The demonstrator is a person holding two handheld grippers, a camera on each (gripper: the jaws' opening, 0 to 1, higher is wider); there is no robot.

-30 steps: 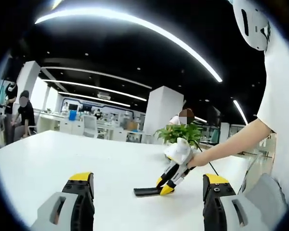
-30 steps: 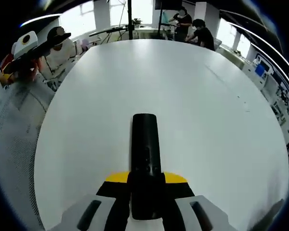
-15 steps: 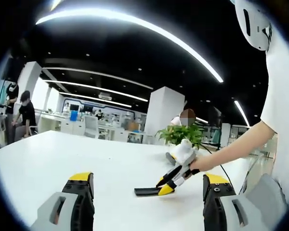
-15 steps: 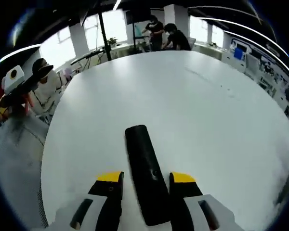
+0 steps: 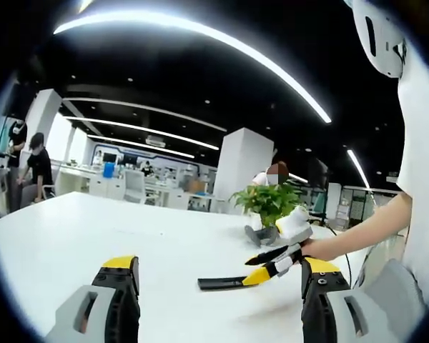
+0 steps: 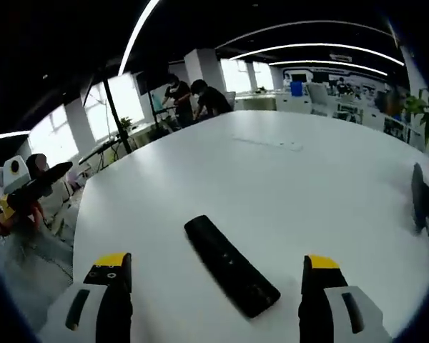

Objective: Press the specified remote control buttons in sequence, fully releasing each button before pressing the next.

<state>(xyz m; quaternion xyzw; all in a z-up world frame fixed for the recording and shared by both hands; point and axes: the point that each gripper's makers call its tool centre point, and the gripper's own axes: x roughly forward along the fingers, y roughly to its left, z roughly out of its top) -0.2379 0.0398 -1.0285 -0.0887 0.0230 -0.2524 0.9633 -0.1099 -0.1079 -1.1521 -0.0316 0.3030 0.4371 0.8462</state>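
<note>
Left gripper view: my left gripper point(image 5: 219, 286) stood wide and empty above the broad white surface point(image 5: 93, 229). The slim black remote control point(image 5: 222, 283) lay flat there; my right gripper point(image 5: 275, 261) hung just past its end. Potted green plant point(image 5: 266, 204) behind; open-plan office.

Right gripper view: right gripper point(image 6: 218, 289) wide, holding nothing, apparently lifted clear so a button releases fully. Remote control point(image 6: 231, 265) lay diagonally between the jaws. Surface point(image 6: 272, 179) bare; people point(image 6: 193, 100) at desks beyond.

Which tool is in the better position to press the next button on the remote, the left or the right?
Probably the right tool: the remote lies on the table directly between its open jaws. The left tool sits farther back.
</note>
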